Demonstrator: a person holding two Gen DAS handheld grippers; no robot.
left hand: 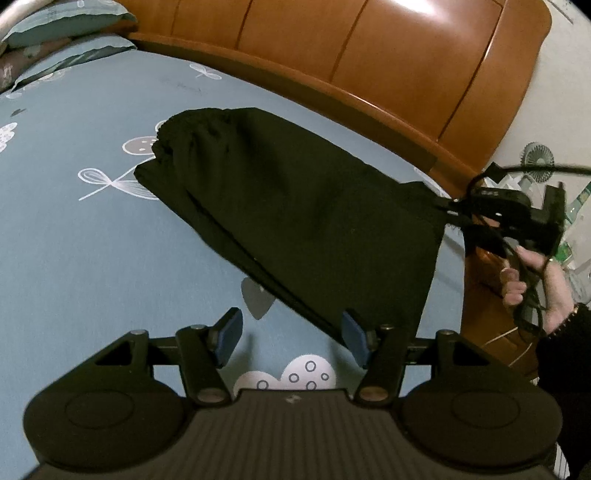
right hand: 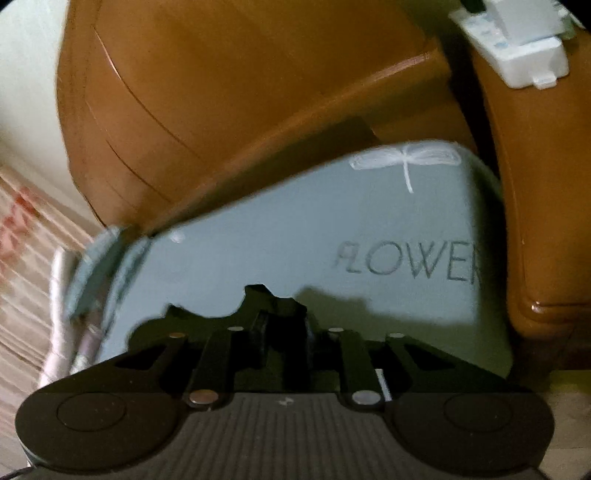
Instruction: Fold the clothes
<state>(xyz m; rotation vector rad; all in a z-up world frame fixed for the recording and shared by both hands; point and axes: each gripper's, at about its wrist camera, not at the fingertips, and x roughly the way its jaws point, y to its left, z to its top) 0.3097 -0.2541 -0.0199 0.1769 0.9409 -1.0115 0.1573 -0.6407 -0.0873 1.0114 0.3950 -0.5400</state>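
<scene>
A black garment (left hand: 295, 206) with a gathered elastic waistband lies partly on the blue bed sheet (left hand: 92, 258). Its near end is lifted and stretched towards the right. My right gripper (left hand: 448, 208), held by a person's hand (left hand: 528, 291), is shut on that raised corner. In the right wrist view the right gripper (right hand: 284, 325) shows black cloth (right hand: 255, 299) bunched between its closed fingers. My left gripper (left hand: 291, 334) stands open just above the sheet. The garment's lower edge hangs right by its right pad (left hand: 354, 336), and nothing sits between the pads.
A wooden headboard (left hand: 369, 55) runs along the far side of the bed, with pillows (left hand: 66, 33) at the far left. In the right wrist view a wooden bedside unit (right hand: 535, 184) with a white box (right hand: 517, 48) stands beside the bed's corner.
</scene>
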